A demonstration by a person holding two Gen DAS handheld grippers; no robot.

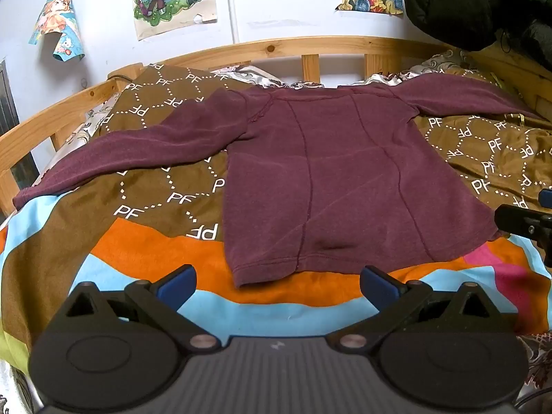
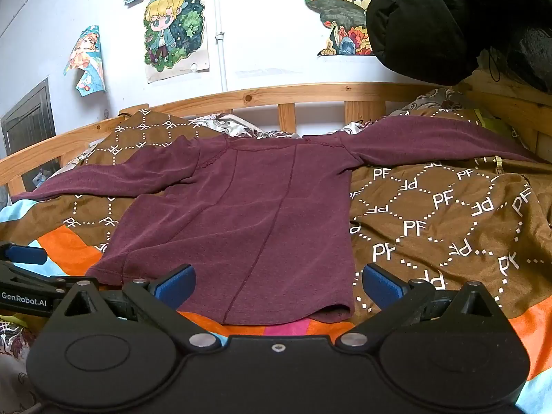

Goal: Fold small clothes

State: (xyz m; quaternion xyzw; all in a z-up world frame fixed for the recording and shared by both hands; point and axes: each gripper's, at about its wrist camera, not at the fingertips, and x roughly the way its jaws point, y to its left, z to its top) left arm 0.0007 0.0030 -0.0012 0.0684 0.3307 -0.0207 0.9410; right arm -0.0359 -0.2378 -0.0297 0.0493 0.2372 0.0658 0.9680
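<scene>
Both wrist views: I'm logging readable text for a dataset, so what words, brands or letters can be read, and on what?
"PF": repeated in white on the brown blanket, some copies upside down or mirrored.
"GenRobot.AI": white print on the left gripper, seen at the left edge of the right wrist view.
Wall posters: drawings only, no readable text.
Maroon shirt: no print or label visible.
</scene>
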